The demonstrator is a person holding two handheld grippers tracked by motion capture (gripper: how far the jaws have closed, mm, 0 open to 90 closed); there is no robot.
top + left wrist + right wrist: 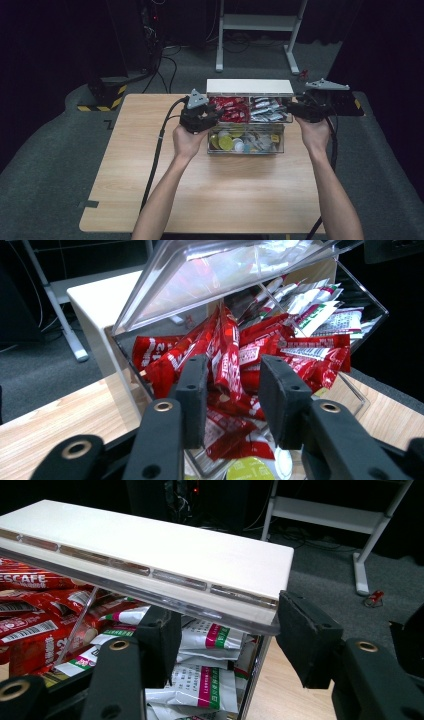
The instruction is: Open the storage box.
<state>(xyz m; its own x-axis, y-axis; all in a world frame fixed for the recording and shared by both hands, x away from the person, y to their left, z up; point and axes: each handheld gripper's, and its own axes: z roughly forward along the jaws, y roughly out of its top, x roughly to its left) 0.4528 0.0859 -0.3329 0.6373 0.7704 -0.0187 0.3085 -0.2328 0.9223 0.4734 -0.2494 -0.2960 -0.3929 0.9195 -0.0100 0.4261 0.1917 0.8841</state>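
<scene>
On the table (pixel 150 200), clear box (pixel 246 145), red sachets (pixel 225 355), white lid (pixel 150 545)

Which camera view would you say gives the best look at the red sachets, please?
The left gripper view: the red sachets lie close up behind the open hand-held gripper, print visible. The high view shows them as a small red patch in the clear box. The right gripper view catches some at its left edge.

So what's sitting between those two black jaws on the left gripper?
In the left gripper view, the open jaws of the left gripper straddle an upright red sachet in the clear box; whether they touch it is unclear.
</scene>
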